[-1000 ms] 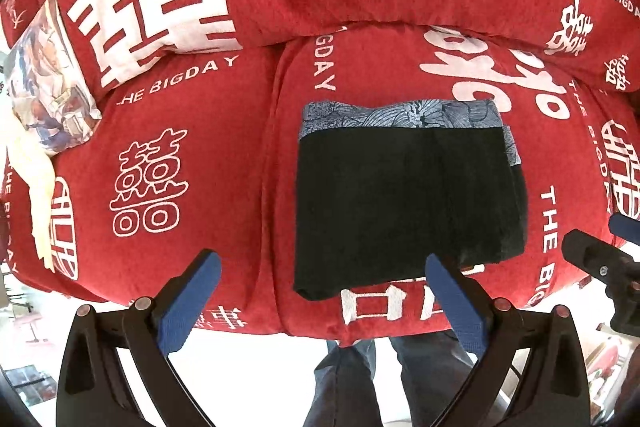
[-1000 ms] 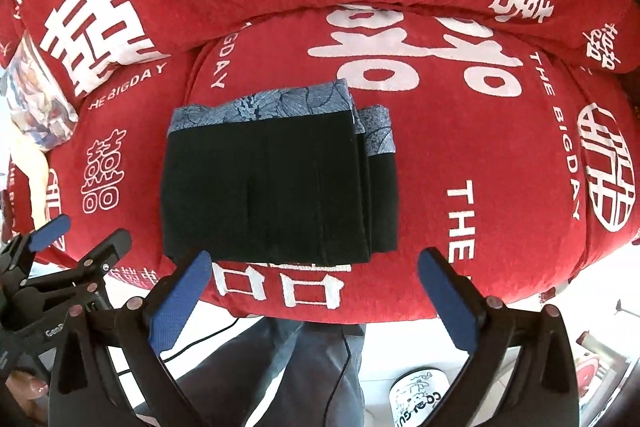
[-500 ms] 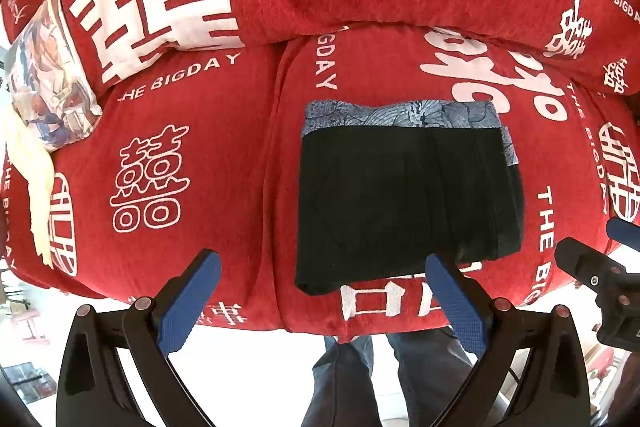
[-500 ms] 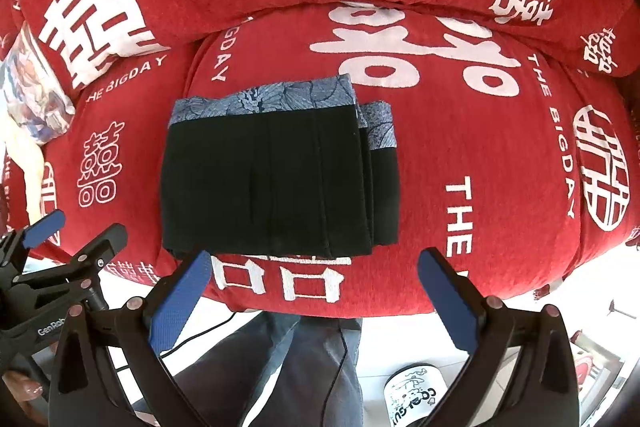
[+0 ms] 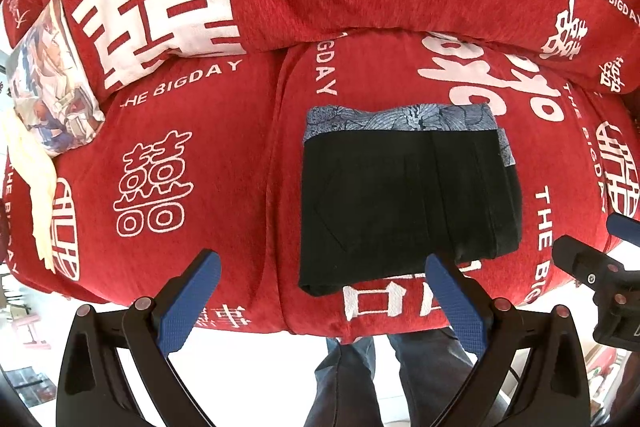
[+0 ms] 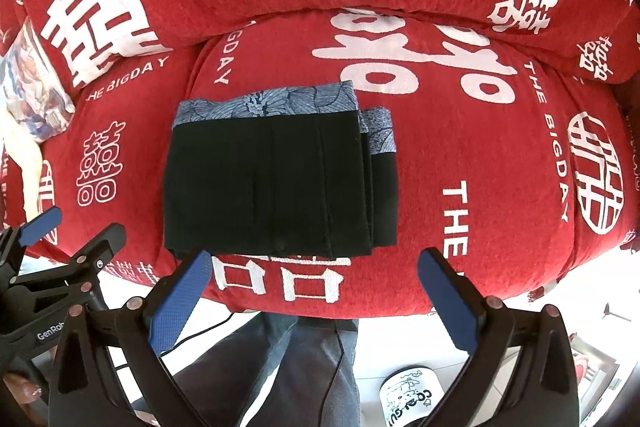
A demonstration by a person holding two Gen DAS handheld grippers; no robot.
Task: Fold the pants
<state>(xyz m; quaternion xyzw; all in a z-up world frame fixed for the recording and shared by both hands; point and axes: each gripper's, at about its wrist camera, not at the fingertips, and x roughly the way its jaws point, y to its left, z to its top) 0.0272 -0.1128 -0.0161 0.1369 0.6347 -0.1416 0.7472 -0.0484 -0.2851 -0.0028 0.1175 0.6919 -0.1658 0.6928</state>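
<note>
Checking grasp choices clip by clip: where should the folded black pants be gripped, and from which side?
Probably the near edge of the folded black pants, approached from the sofa's front. That edge lies flat and even by the seat's front, facing both open tongs, right and left; the layers at the right side are staggered.

Support: a sofa [image 5: 224,155] under a red cover printed with white double-happiness characters and "THE BIGDAY" lettering.
Seat: two cushions side by side, with a seam running front to back between them; the back cushions rise behind.
Pants [image 5: 404,203]: black, folded into a flat rectangle on the right seat cushion, near its front edge; the grey patterned waistband [image 6: 264,105] lies along the side facing the backrest, and stepped layers show at the right side.
Pillow [image 5: 52,79]: printed with a picture, leaning at the left end of the sofa.
Cloth [image 5: 34,179]: cream, draped over the left end just below the pillow.
</note>
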